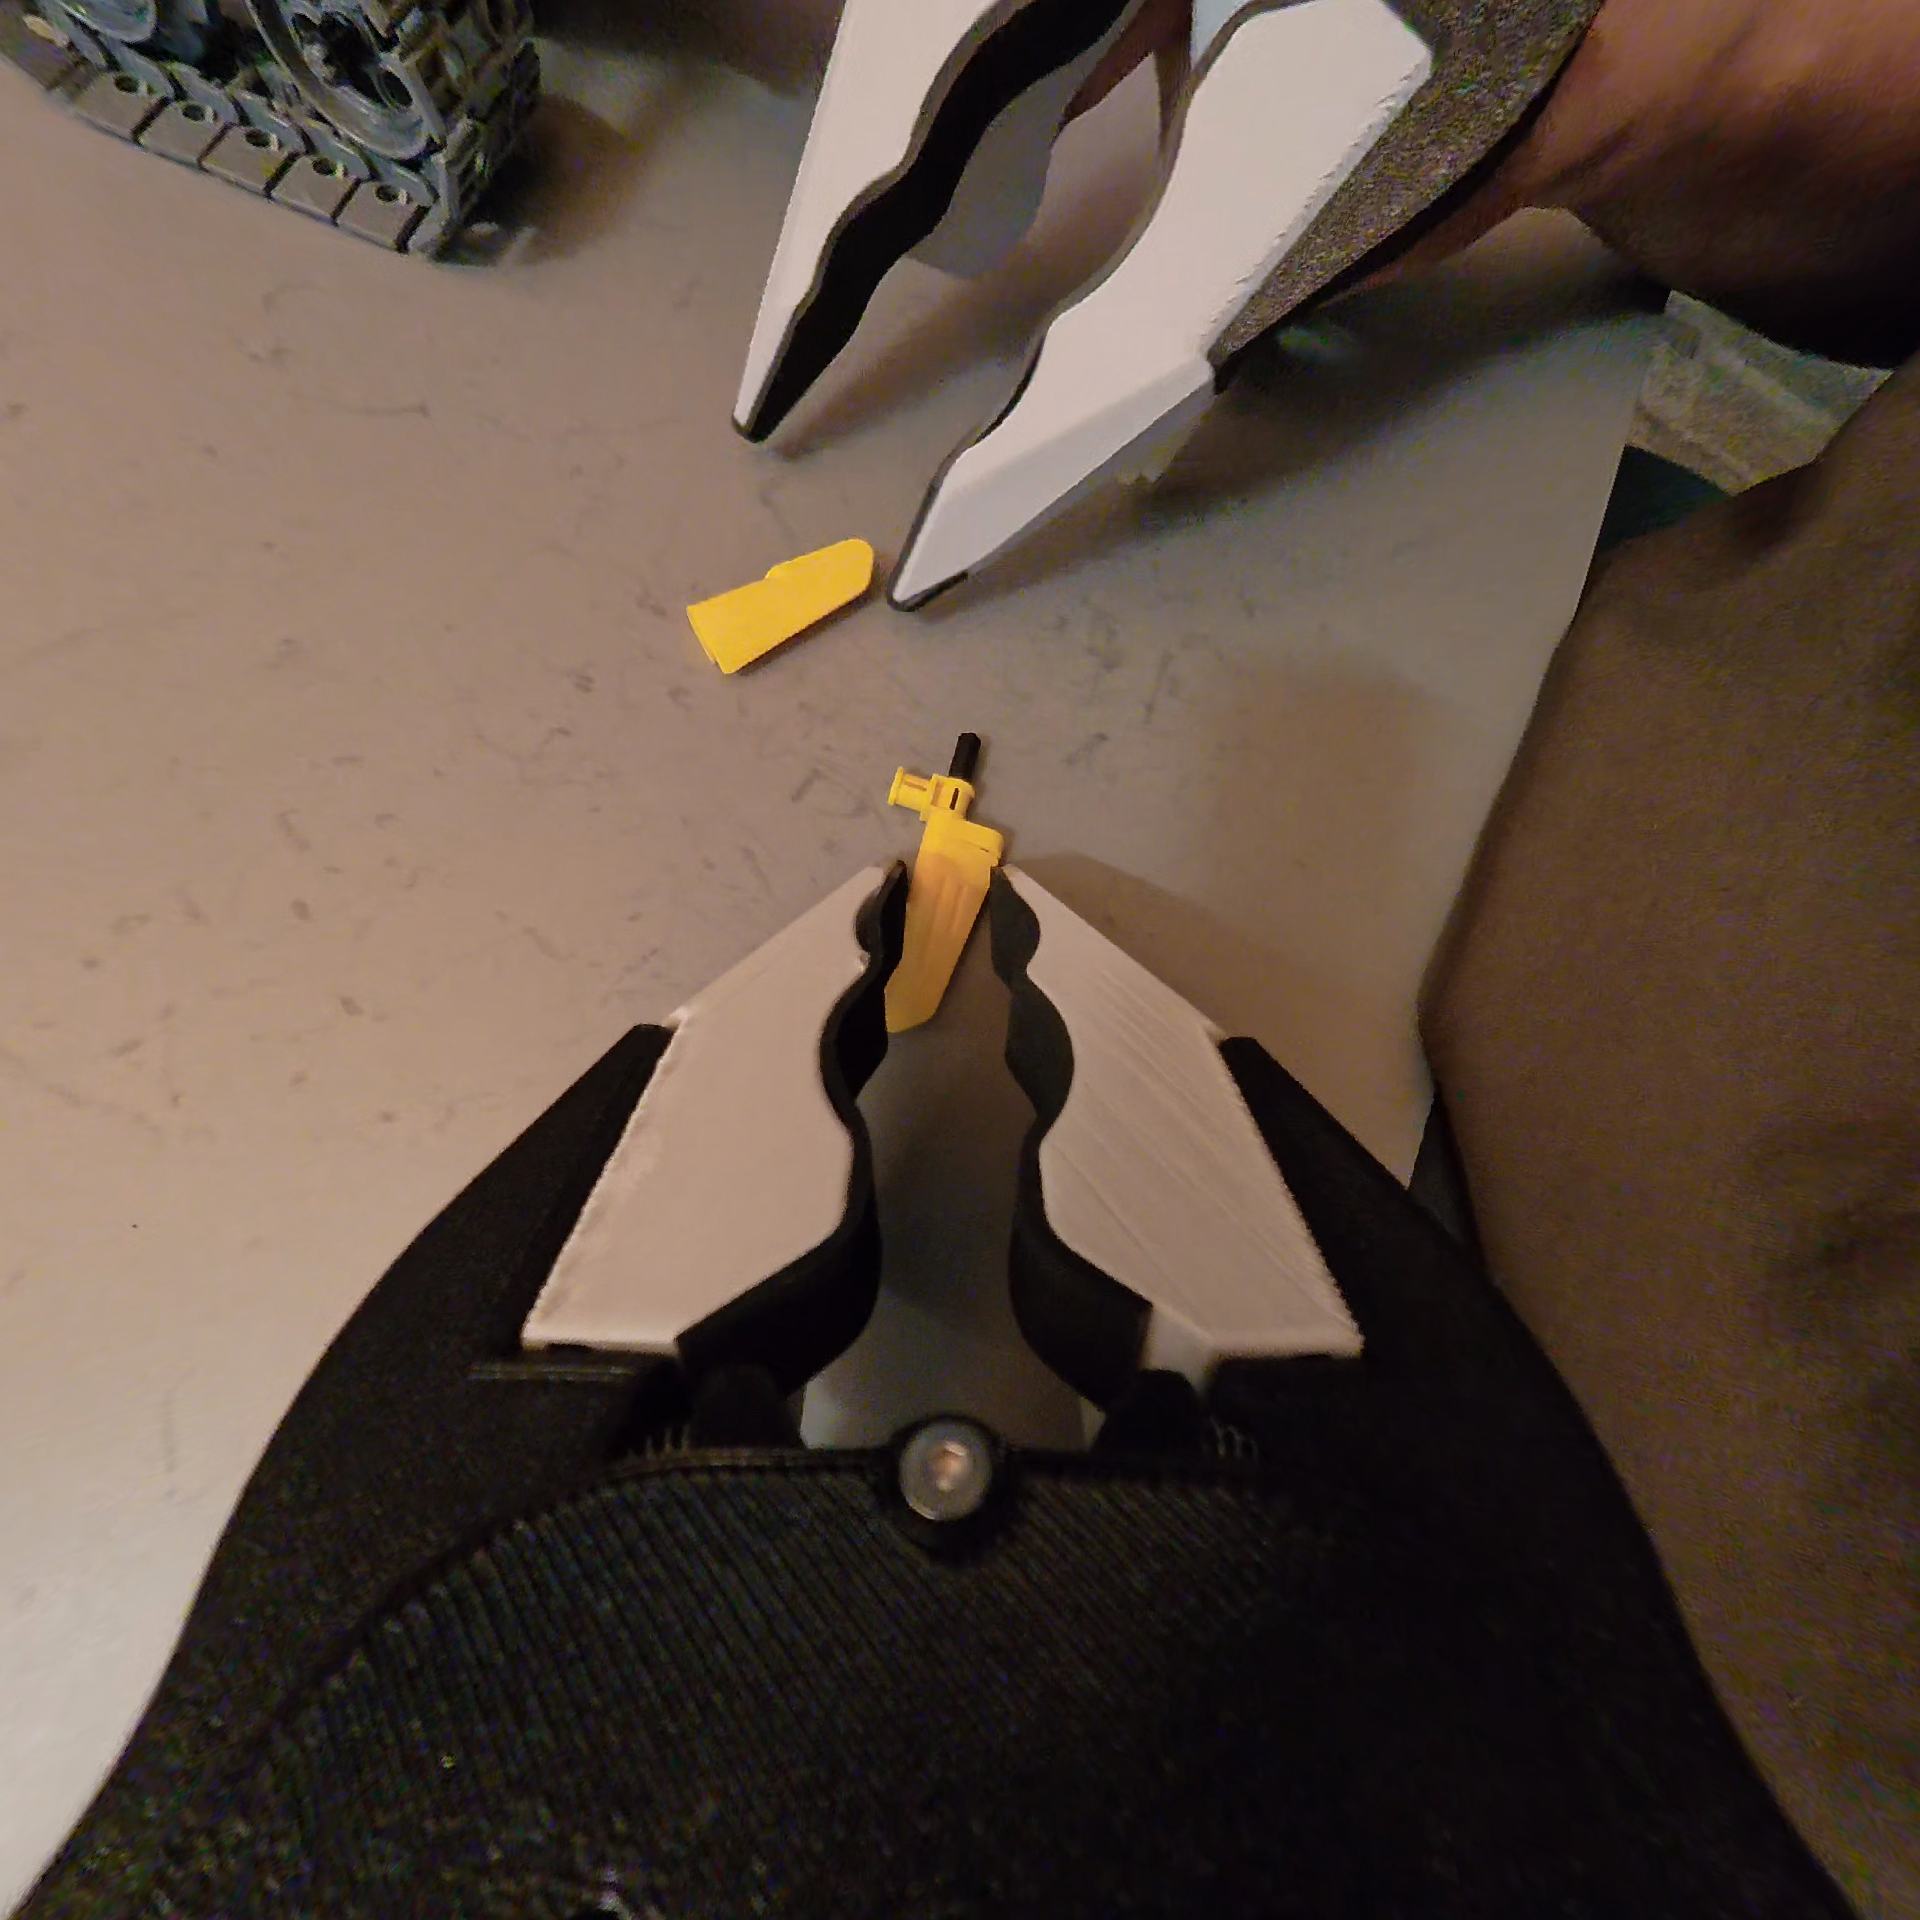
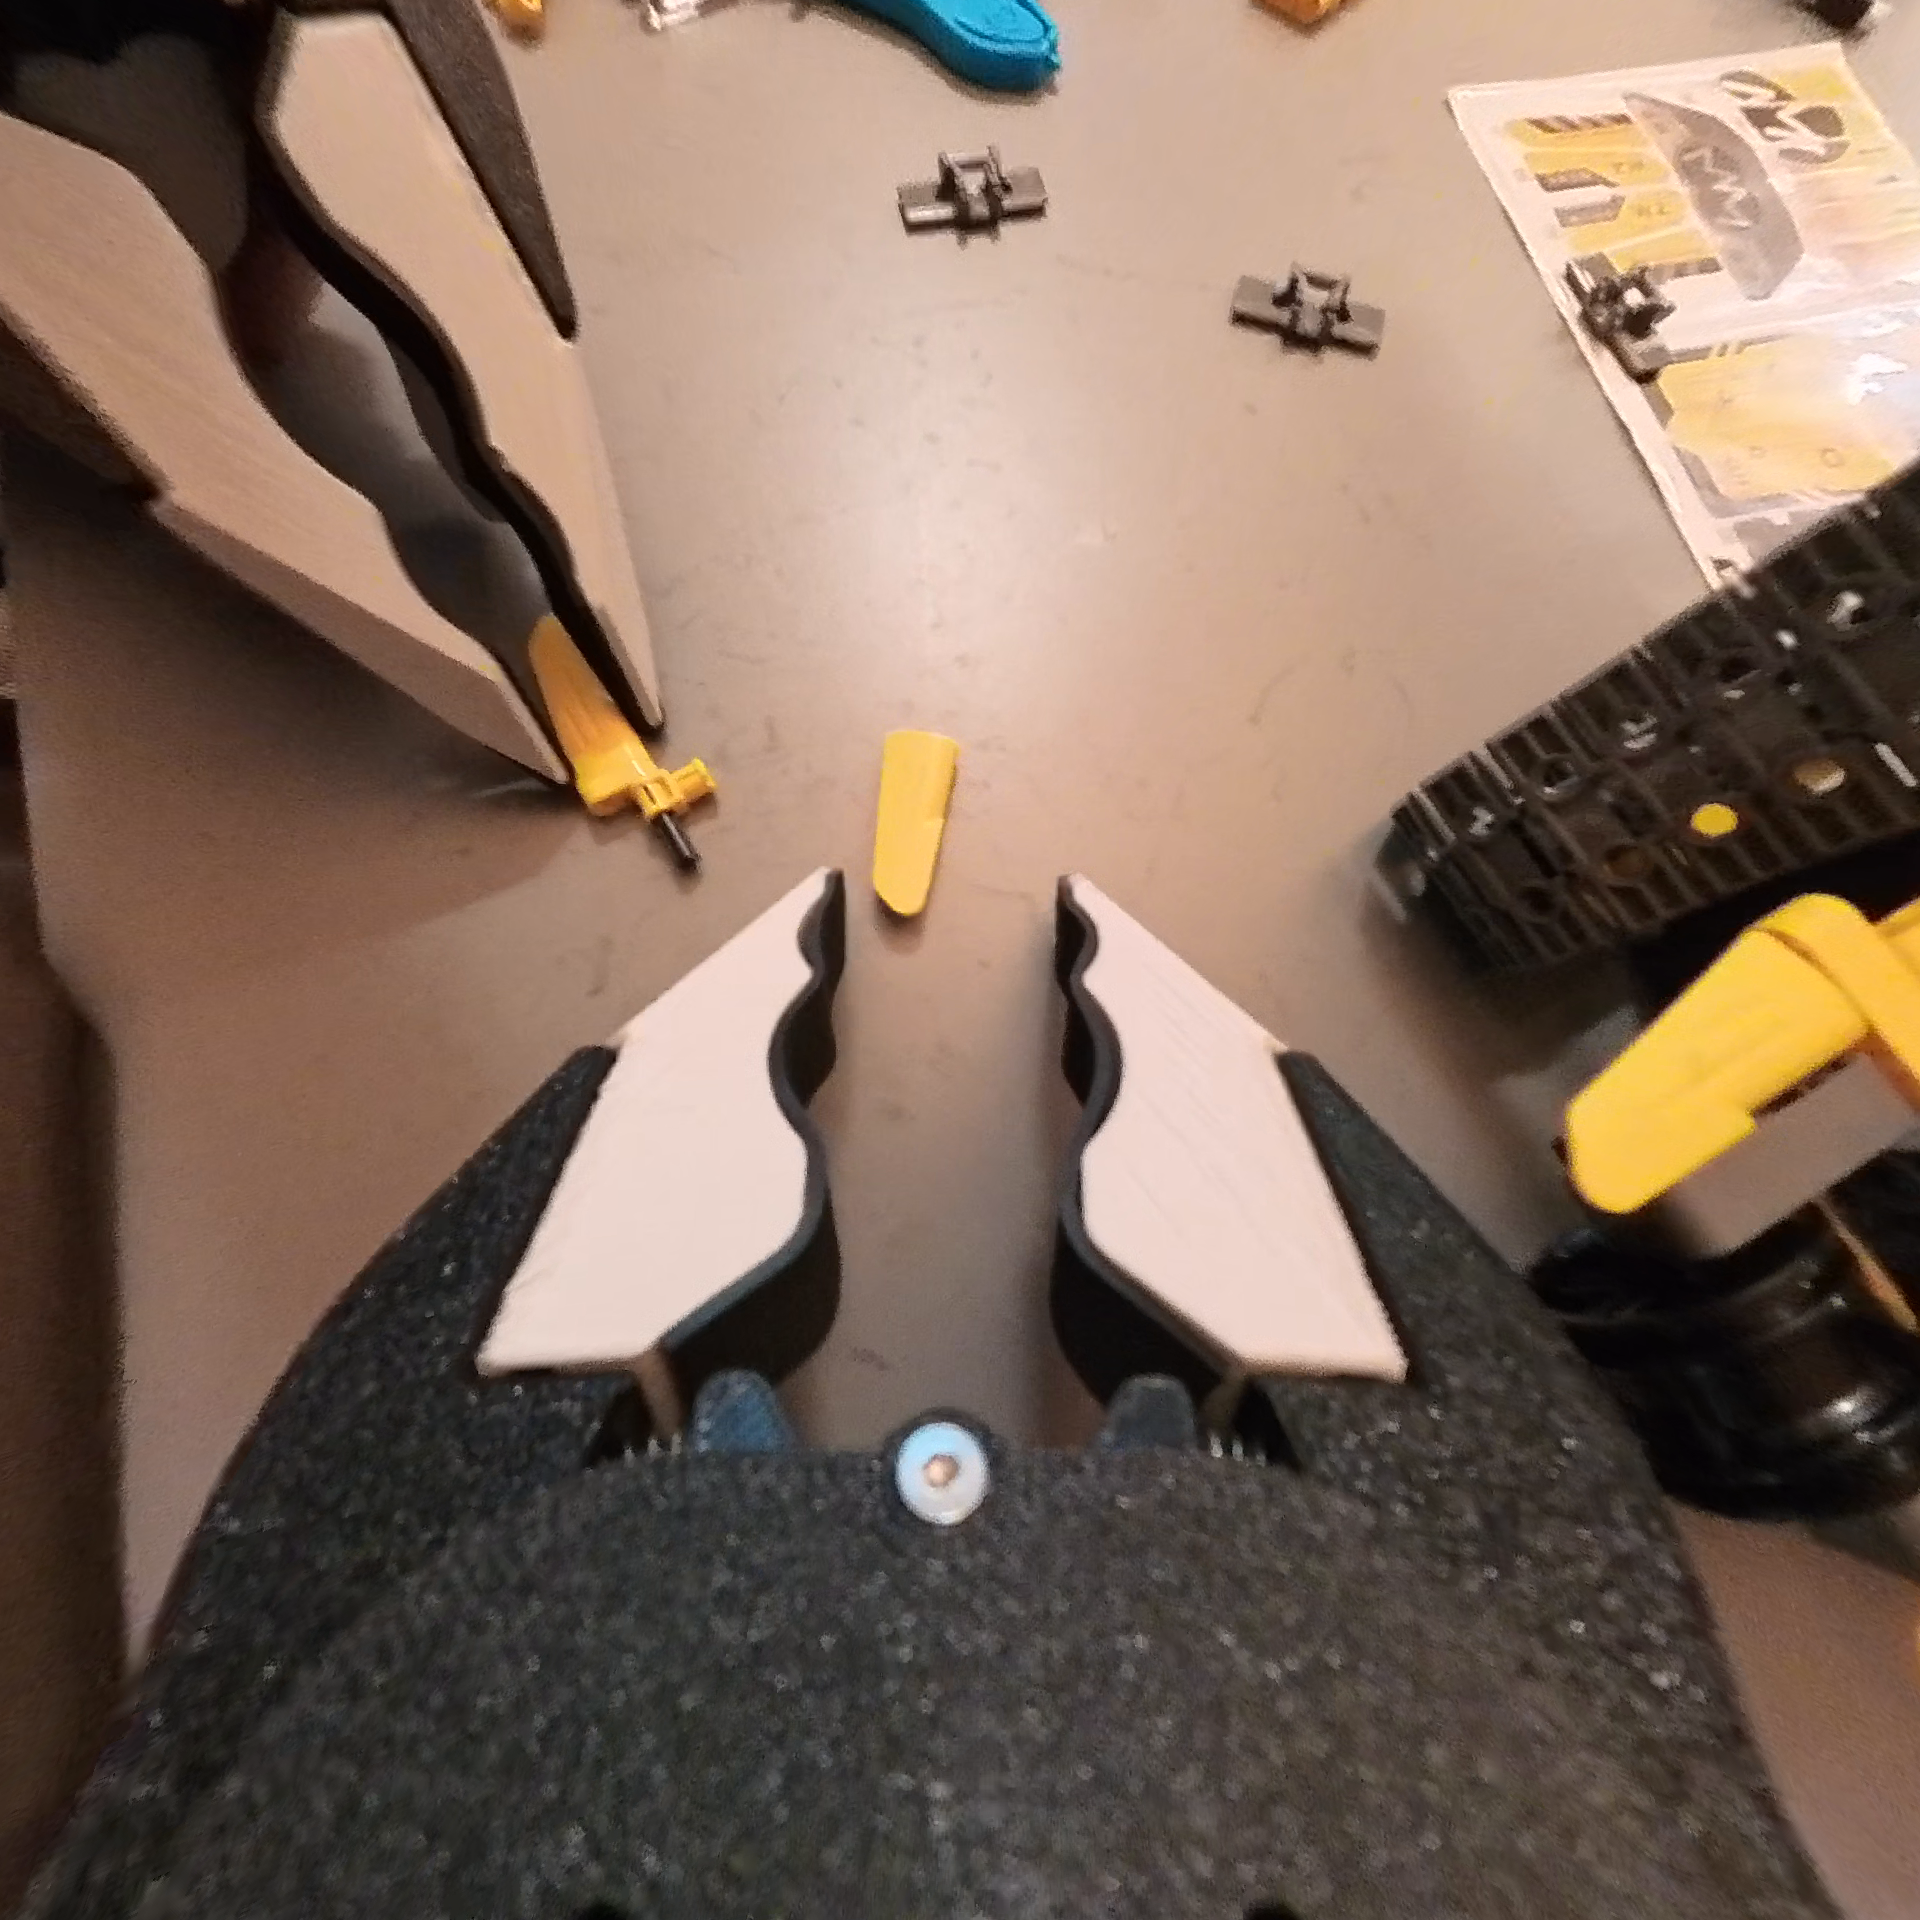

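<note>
My left gripper (image 1: 945, 878) is shut on a yellow tapered plastic piece (image 1: 930, 935) with a yellow connector and a black pin (image 1: 968, 750) at its far end, held low over the grey table. It also shows in the right wrist view (image 2: 597, 743). A second, loose yellow tapered piece (image 1: 781, 606) lies flat on the table. My right gripper (image 2: 948, 894) is open and empty, its fingertips just short of that loose piece (image 2: 912, 821). In the left wrist view the right gripper (image 1: 831, 514) comes in from the top, one fingertip (image 1: 920, 587) next to the loose piece.
A black tracked model (image 2: 1662, 769) with a yellow arm (image 2: 1714, 1049) stands at the right; its track (image 1: 312, 114) shows top left in the left wrist view. Two dark track links (image 2: 971, 192) (image 2: 1307, 307), a printed booklet (image 2: 1714, 260) and a blue part (image 2: 966, 31) lie farther off.
</note>
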